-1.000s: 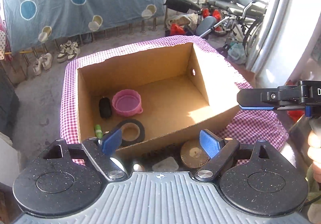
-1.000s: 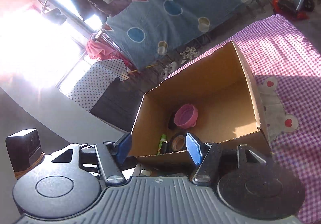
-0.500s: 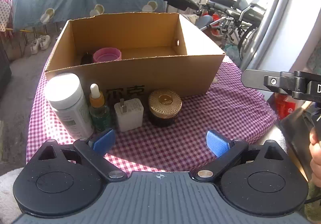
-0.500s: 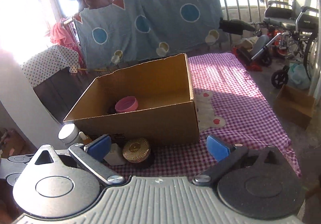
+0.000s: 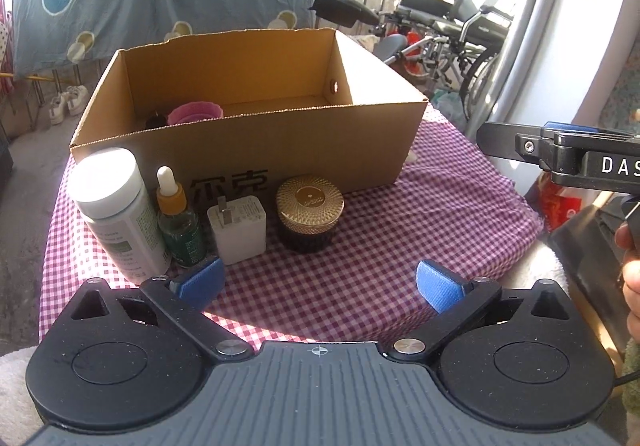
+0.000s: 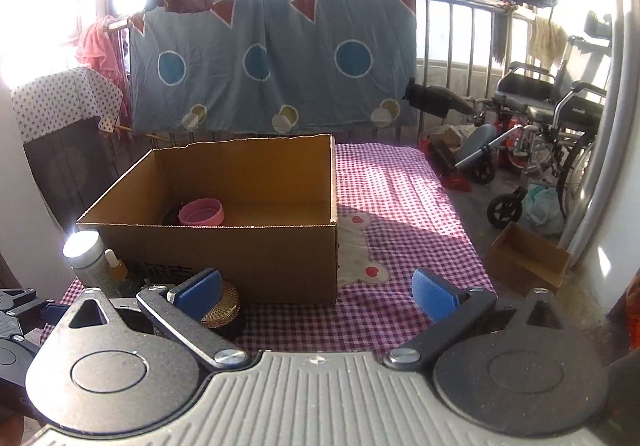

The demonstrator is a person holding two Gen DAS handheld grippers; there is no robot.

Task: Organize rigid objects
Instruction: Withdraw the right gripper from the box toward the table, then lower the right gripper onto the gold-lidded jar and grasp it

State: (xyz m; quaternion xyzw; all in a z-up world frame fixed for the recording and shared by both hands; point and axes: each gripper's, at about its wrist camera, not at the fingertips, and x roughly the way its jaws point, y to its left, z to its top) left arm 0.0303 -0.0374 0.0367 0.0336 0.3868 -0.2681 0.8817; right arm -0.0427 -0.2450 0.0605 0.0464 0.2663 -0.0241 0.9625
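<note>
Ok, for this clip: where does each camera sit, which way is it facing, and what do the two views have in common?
Left wrist: on the left gripper, low before the table, looking at the white bottle, dropper bottle, charger and gold-lidded jar; jaws opening, nothing between them; right gripper's side and a hand show.
Right wrist: on the right gripper, further right, facing the cardboard box and railing; left gripper's edge shows.
Shared: box, pink bowl, jar, bottles, checked cloth.

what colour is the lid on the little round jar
Gold, over a dark jar; clearest in the left wrist view.
</note>
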